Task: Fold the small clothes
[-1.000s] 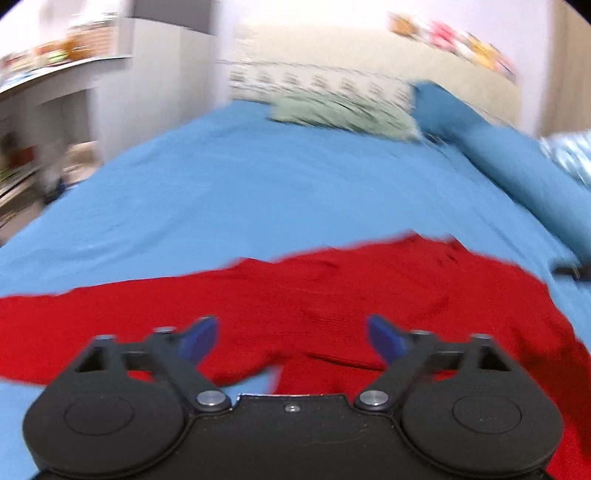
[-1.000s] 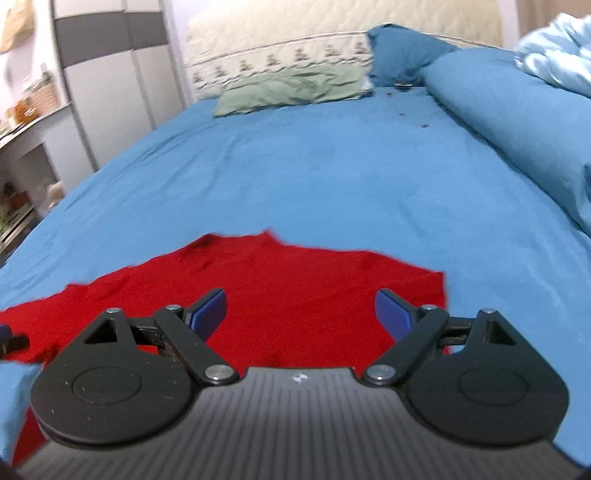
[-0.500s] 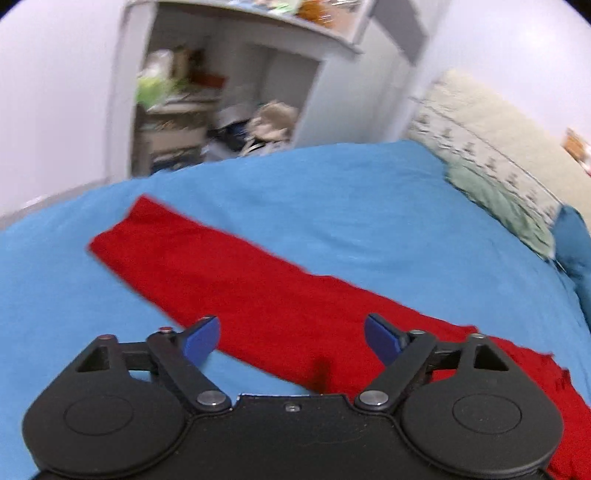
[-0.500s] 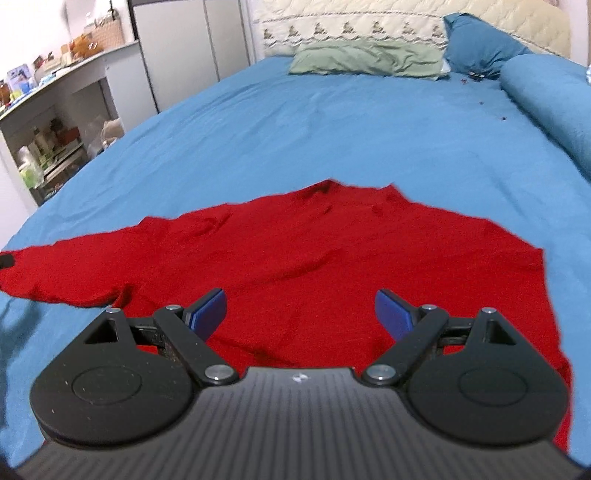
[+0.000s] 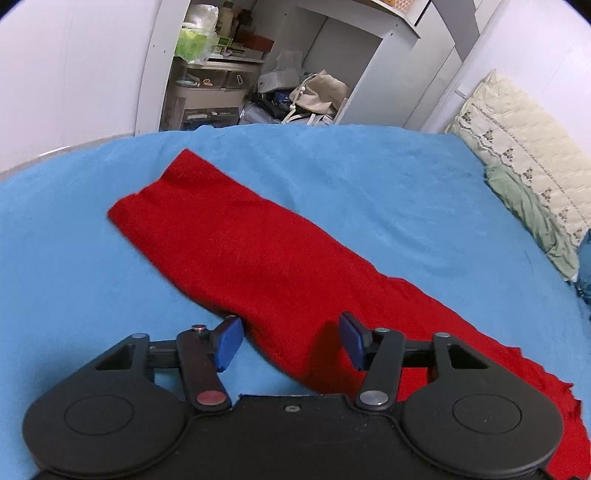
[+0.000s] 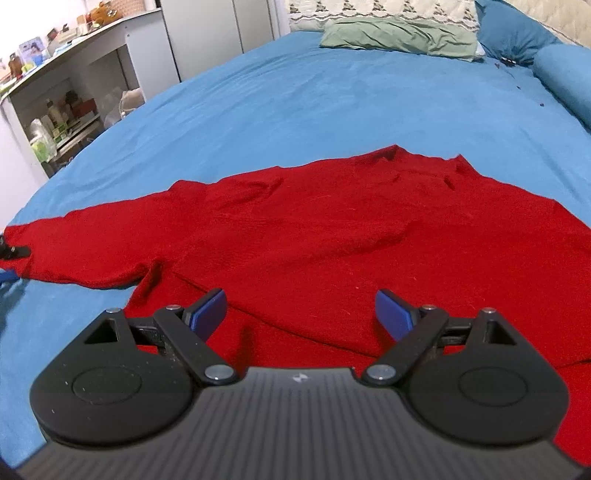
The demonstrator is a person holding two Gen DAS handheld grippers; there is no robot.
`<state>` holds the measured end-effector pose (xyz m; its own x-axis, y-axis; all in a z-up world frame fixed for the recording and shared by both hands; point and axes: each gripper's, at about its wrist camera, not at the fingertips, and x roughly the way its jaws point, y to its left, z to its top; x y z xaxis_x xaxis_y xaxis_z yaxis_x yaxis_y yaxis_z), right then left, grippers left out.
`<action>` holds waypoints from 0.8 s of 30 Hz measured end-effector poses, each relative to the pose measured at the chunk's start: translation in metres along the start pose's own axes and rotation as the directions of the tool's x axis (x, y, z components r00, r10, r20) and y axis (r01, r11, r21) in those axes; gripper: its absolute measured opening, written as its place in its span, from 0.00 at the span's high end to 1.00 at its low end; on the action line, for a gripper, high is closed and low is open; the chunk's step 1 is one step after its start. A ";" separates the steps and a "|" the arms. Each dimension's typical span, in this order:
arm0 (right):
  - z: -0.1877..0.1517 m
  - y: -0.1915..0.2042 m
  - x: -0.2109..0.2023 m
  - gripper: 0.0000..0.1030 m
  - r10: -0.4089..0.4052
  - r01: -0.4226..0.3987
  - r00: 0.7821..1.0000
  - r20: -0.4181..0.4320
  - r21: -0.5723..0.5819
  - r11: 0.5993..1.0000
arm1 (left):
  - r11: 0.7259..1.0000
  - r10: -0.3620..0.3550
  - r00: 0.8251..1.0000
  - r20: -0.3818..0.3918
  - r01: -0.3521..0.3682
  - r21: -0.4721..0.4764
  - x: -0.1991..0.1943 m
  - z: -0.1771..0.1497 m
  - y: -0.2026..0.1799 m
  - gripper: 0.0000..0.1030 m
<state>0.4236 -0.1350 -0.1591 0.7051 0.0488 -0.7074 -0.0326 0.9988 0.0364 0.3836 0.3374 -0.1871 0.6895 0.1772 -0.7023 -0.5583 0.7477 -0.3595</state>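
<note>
A red knitted sweater (image 6: 332, 229) lies spread flat on the blue bed. Its left sleeve (image 5: 236, 240) stretches out toward the bed's edge, cuff at the far end. My left gripper (image 5: 291, 341) is open, low over the sleeve's near edge; the sleeve passes between its blue pads, which do not clamp it. My right gripper (image 6: 301, 312) is open and empty, just above the sweater's body near the armpit. The left gripper's tip (image 6: 13, 253) shows at the sleeve's cuff in the right wrist view.
The blue bed sheet (image 6: 332, 99) runs back to a green pillow (image 6: 399, 35) and a cream headboard (image 5: 524, 147). A rolled blue blanket (image 6: 565, 77) lies along the right side. White shelves with clutter (image 5: 236, 74) stand beyond the bed's left edge.
My left gripper swung left from the sweater's body to along the sleeve and dropped closer to it. My right gripper moved forward and lower over the sweater's body. Both stayed open.
</note>
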 end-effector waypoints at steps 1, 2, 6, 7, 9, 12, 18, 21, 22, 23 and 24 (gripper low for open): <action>0.000 0.001 0.001 0.00 0.000 0.000 1.000 0.001 -0.001 1.000 | 1.000 0.004 1.000 0.003 -0.004 0.007 0.002 0.001 -0.002 0.48; 0.000 0.001 0.001 0.00 0.003 -0.003 1.000 0.000 0.003 1.000 | 0.999 0.022 1.000 0.011 -0.022 0.034 0.005 0.004 -0.006 0.62; 0.000 -0.001 0.002 0.00 0.013 -0.013 1.000 -0.001 0.014 1.000 | 0.995 0.059 0.998 0.035 -0.061 0.076 0.011 0.007 -0.010 0.90; 0.000 -0.001 0.001 0.00 0.013 -0.013 1.000 0.001 0.014 1.000 | 0.995 0.057 0.998 0.040 -0.060 0.076 0.010 0.006 -0.011 0.91; 0.000 -0.002 -0.001 0.00 0.009 -0.009 1.000 0.004 0.020 1.000 | 0.993 0.054 0.997 0.050 -0.059 0.105 0.009 0.008 -0.017 0.92; 0.002 -0.007 -0.005 0.00 0.011 -0.012 1.000 0.013 0.040 0.999 | 0.988 0.030 0.997 0.068 -0.040 0.151 0.003 0.010 -0.032 0.92; 0.006 -0.027 -0.026 0.00 -0.002 -0.002 0.999 0.052 0.075 0.997 | 0.960 -0.094 0.989 0.114 0.060 0.272 -0.025 0.005 -0.096 0.92; 0.007 -0.043 -0.040 0.00 -0.019 0.013 0.997 0.075 0.086 0.996 | 0.927 -0.197 0.975 0.106 0.149 0.344 -0.044 -0.009 -0.145 0.92; 0.007 -0.050 -0.045 0.00 -0.027 0.020 0.996 0.083 0.090 0.996 | 0.904 -0.244 0.965 0.093 0.192 0.381 -0.051 -0.018 -0.167 0.92; 0.007 -0.056 -0.050 0.00 -0.036 0.028 0.995 0.091 0.093 0.995 | 0.882 -0.280 0.957 0.079 0.224 0.414 -0.057 -0.027 -0.186 0.92; 0.007 -0.063 -0.055 0.00 -0.049 0.039 0.994 0.100 0.097 0.994 | 0.859 -0.314 0.948 0.058 0.257 0.443 -0.062 -0.037 -0.206 0.92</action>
<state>0.3917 -0.2011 -0.1177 0.7733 -0.0009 -0.6340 0.0642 0.9950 0.0769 0.4388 0.1491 -0.0925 0.8555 -0.0292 -0.5170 -0.0980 0.9712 -0.2170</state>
